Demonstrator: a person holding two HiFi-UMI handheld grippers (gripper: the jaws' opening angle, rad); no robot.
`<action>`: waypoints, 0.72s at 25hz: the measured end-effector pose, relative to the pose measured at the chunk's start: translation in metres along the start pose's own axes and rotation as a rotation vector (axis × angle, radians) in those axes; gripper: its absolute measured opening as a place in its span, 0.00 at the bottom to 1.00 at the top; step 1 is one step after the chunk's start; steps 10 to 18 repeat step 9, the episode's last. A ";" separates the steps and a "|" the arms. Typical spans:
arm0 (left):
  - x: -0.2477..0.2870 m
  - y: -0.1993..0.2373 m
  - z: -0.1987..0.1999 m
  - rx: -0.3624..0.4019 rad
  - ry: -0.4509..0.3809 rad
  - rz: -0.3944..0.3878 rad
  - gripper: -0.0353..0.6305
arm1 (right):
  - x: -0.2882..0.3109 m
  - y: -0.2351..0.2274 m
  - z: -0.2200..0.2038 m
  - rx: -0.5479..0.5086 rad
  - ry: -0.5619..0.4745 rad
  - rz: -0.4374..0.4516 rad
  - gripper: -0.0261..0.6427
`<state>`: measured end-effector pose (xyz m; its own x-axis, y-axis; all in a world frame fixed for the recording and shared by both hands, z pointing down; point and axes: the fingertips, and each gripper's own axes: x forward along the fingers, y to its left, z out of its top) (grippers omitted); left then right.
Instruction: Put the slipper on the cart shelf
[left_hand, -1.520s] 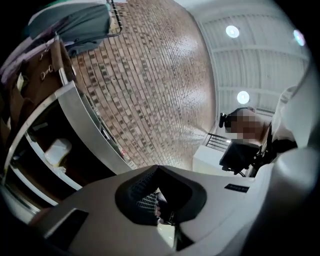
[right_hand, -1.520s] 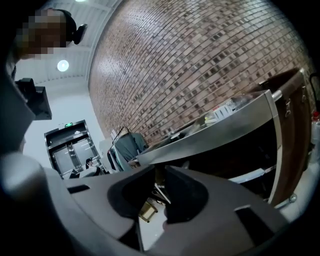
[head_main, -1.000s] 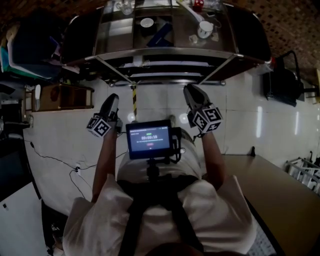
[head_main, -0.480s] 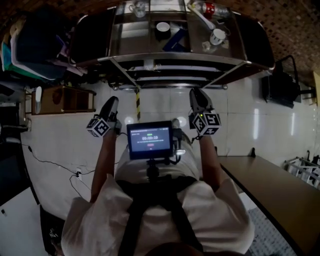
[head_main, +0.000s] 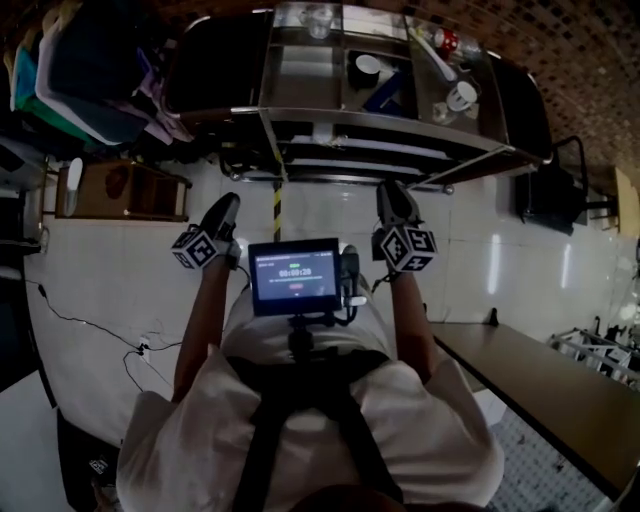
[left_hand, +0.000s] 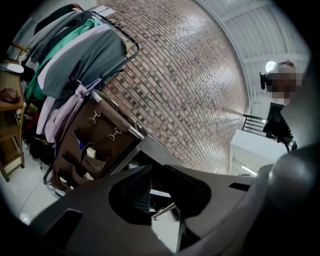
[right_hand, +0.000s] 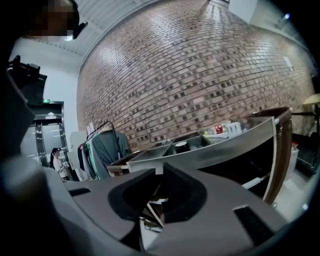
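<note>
No slipper shows in any view. The steel cart (head_main: 390, 128) stands ahead of me on the tiled floor, its lower shelves (head_main: 345, 160) in shadow under the top tray. My left gripper (head_main: 225, 205) hangs over the floor just short of the cart's front left. My right gripper (head_main: 393, 193) sits near the cart's front edge. Each one's jaws lie together with nothing between them. In the left gripper view the left gripper (left_hand: 156, 172) points at the cart's corner (left_hand: 150, 145). In the right gripper view the right gripper (right_hand: 159, 172) faces the cart's rim (right_hand: 215, 150).
Mugs (head_main: 461, 96), a tape roll (head_main: 367, 64) and small items lie in the cart's top tray. A clothes rack (head_main: 85, 70) and a wooden stand (head_main: 120, 190) are at the left. A wooden table (head_main: 545, 385) lies at the right, a cable (head_main: 90, 320) on the floor.
The cart has slid lower and to the right in the head view and looks more skewed. Both grippers stay in about the same place with jaws unchanged.
</note>
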<state>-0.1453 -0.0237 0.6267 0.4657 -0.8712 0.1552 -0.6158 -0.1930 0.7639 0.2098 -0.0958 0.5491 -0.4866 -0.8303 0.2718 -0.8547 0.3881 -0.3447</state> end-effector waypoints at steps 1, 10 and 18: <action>-0.005 0.004 0.004 -0.003 -0.001 -0.004 0.16 | 0.004 0.007 -0.002 -0.001 0.002 0.003 0.14; -0.054 0.042 0.041 -0.003 0.015 -0.017 0.16 | 0.045 0.090 -0.015 0.001 -0.022 0.057 0.14; -0.054 0.042 0.041 -0.003 0.015 -0.017 0.16 | 0.045 0.090 -0.015 0.001 -0.022 0.057 0.14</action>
